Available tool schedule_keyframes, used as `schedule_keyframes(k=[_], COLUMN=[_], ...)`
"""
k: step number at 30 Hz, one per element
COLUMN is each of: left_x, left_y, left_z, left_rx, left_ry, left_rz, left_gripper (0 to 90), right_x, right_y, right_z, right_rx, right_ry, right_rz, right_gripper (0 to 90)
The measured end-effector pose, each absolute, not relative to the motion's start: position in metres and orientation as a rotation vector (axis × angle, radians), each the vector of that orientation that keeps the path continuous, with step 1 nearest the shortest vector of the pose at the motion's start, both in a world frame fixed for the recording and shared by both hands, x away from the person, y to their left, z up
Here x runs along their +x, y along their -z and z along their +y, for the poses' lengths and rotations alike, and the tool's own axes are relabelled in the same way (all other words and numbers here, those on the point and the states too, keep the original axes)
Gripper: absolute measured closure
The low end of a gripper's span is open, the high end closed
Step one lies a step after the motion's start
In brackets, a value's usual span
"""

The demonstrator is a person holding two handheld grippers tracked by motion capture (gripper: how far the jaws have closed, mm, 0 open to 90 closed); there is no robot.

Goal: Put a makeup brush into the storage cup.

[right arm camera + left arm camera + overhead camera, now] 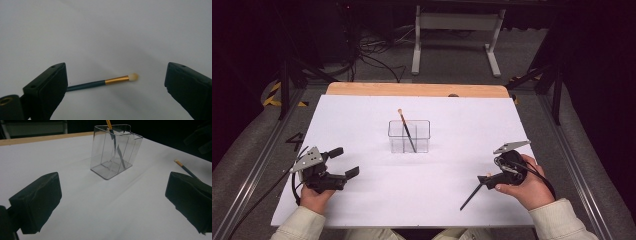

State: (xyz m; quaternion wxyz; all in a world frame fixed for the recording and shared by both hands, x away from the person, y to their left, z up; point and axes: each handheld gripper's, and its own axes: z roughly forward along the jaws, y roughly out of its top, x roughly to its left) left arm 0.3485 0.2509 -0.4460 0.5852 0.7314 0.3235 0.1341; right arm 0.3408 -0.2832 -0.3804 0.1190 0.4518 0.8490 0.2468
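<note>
Over on my right side, my right claw [486,181] sat low over the table [362,115] with its jaws spread wide, and the loose brush [105,82] lay flat on the white surface between them, not gripped yet. So I'd call it about half done: one brush [407,132] was already leaning in the clear holder [409,136] mid-table, tip up, in what looked like its middle compartment, though the clear walls made that hard to call. Other sections looked empty. My left claw [343,162] hung wide open too, holding nothing, well apart from the holder. Left to do: grab brush two, drop it in.
</note>
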Motion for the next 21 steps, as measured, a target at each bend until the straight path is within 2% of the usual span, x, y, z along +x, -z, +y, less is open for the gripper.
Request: schedule_keyframes(k=[21], left_x=[0.344], left_y=[0.446], left_z=[0.255], left_rx=[1.704], left_ry=[-0.321], left_rz=[0.765], left_gripper=[1.2], right_x=[0.345], right_y=[0.397], right_z=[-0.274], right_rx=[1.314], right_ry=[-0.572], right_rz=[2.643], right_gripper=[9.4])
